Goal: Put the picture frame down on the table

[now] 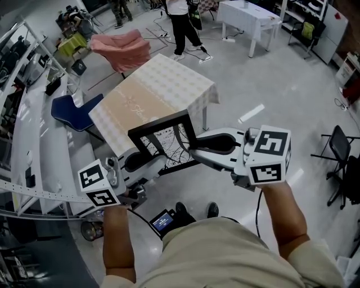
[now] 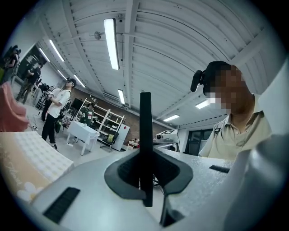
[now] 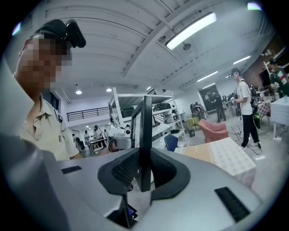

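Observation:
A black picture frame (image 1: pixel 163 140) with a white, branch-patterned print hangs tilted in the air in front of me, short of the table (image 1: pixel 163 84) with its beige and white cloth. My left gripper (image 1: pixel 153 163) is shut on the frame's lower left edge, and my right gripper (image 1: pixel 194 151) is shut on its right edge. In the left gripper view the frame's black edge (image 2: pixel 145 131) stands upright between the dark pads (image 2: pixel 124 173) of the gripper (image 2: pixel 145 176). The right gripper view shows that frame edge (image 3: pixel 144 131) clamped in the right gripper (image 3: pixel 143 170).
A blue chair (image 1: pixel 73 109) stands left of the table, and a pink-draped chair (image 1: pixel 121 48) behind it. A person (image 1: pixel 181 22) stands beyond the table's far end, near a white table (image 1: pixel 247 17). Shelving (image 1: pixel 34 140) runs along the left; a black folding chair (image 1: pixel 337 149) is at right.

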`<action>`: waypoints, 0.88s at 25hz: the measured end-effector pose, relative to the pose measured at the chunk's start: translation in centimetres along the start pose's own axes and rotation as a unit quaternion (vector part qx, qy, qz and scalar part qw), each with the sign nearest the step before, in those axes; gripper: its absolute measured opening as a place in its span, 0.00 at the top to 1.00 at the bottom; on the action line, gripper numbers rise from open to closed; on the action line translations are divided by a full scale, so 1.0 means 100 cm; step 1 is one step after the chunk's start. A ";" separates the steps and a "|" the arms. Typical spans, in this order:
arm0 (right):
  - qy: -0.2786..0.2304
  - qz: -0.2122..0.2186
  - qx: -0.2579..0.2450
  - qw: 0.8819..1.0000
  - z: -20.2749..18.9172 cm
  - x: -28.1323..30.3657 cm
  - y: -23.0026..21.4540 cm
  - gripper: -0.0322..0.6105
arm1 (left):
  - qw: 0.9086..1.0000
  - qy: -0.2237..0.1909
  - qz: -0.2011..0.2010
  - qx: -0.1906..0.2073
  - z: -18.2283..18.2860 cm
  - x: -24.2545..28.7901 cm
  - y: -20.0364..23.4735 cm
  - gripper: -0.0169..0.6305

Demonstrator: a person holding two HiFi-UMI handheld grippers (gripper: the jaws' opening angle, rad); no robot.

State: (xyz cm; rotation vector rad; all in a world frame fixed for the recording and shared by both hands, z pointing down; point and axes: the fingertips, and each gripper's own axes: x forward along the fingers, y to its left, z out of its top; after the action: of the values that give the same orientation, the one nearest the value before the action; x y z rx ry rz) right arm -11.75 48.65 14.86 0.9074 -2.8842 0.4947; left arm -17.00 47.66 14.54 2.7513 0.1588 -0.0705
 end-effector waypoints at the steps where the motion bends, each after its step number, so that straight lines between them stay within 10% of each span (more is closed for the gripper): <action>1: 0.000 -0.002 0.002 1.000 0.000 0.002 -0.006 0.84 | 1.000 0.001 -0.001 -0.002 0.000 0.001 0.007 0.90; 22: -0.017 -0.093 0.012 0.995 0.045 0.120 -0.099 0.84 | 0.996 0.017 -0.086 -0.013 0.057 -0.056 0.151 0.90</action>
State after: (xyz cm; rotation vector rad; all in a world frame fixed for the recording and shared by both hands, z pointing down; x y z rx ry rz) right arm -15.92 33.02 15.37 1.1852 -2.7913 0.5021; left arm -20.86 31.05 15.24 2.7080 0.4040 -0.0663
